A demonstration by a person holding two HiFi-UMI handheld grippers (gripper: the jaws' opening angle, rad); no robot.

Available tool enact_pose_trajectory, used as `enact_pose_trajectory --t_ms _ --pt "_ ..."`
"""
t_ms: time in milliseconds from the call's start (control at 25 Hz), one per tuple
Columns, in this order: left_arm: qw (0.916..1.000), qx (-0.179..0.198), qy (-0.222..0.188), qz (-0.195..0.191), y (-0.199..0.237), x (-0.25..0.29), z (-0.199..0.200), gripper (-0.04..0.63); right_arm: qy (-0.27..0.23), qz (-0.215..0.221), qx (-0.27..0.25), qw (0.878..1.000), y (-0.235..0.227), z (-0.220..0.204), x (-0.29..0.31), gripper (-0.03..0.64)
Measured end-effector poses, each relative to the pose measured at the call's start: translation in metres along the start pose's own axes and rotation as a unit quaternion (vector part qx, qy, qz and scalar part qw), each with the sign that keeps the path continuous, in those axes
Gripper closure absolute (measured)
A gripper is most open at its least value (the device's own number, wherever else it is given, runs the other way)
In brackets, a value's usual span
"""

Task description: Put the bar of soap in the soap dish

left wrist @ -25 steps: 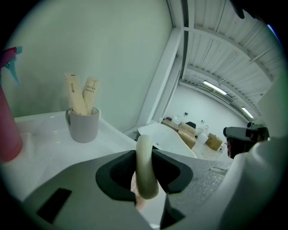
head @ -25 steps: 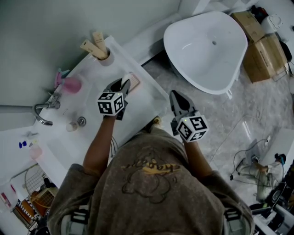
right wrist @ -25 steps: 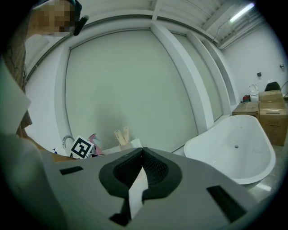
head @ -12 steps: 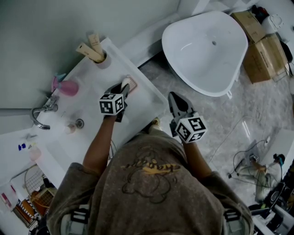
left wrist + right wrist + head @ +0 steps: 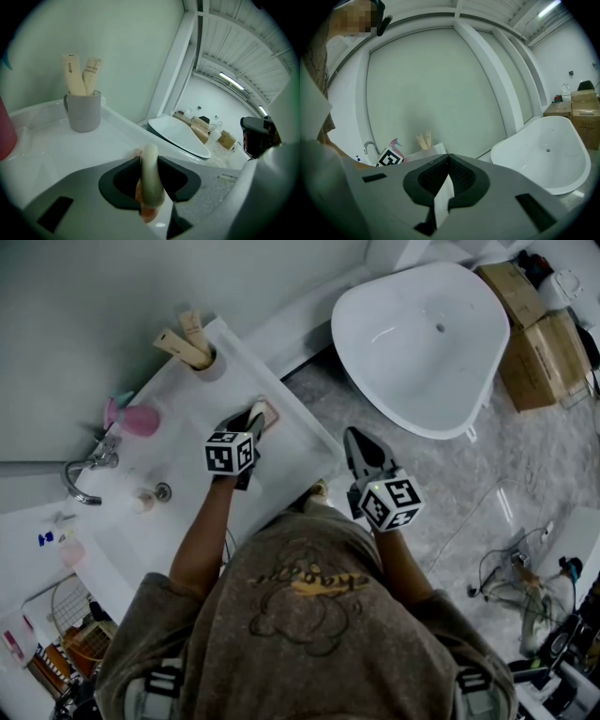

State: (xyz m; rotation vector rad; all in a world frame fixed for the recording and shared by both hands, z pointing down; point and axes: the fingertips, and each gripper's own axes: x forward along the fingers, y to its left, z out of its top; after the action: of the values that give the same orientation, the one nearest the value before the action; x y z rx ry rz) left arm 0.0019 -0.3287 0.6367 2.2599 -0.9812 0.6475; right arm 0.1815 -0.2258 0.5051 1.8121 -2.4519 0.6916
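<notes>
My left gripper (image 5: 251, 421) is shut on the cream bar of soap (image 5: 151, 176), which stands on edge between its jaws. The soap's lower end hangs just over the pinkish soap dish (image 5: 148, 214); contact with it cannot be made out. In the head view the soap dish (image 5: 271, 412) sits near the right edge of the white sink counter (image 5: 298, 448), partly hidden by the gripper tips. My right gripper (image 5: 360, 441) is off the counter to the right, held in the air. Its jaws meet at the tip with nothing in them (image 5: 449, 161).
A grey cup (image 5: 84, 111) with two toothbrush packets stands at the counter's back corner (image 5: 208, 360). A pink bottle (image 5: 139, 418), the faucet (image 5: 82, 476) and the basin drain (image 5: 163, 490) lie to the left. A white bathtub (image 5: 422, 334) and cardboard boxes (image 5: 534, 343) are on the floor at right.
My left gripper has come down with the soap, closer over the soap dish. The right gripper has stayed where it was.
</notes>
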Motion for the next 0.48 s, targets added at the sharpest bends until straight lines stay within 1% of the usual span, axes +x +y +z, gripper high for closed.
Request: enact_pose_trajectory --t_ms 240,360,480 --pt "0.9997 -0.002 -0.022 0.013 0.0 -0.005 0.01 0.488 0.004 0.0 0.006 1.0 -0.004 -0.003 -0.004 0.618" --pt "0.9995 0.001 -0.027 0.016 0.0 -0.008 0.013 0.487 0.003 0.002 0.005 1.0 -0.004 -0.003 -0.004 0.618" --pt "0.9993 0.007 -0.03 0.022 0.001 -0.013 0.016 0.471 0.001 0.008 0.005 1.0 -0.001 -0.001 -0.003 0.618"
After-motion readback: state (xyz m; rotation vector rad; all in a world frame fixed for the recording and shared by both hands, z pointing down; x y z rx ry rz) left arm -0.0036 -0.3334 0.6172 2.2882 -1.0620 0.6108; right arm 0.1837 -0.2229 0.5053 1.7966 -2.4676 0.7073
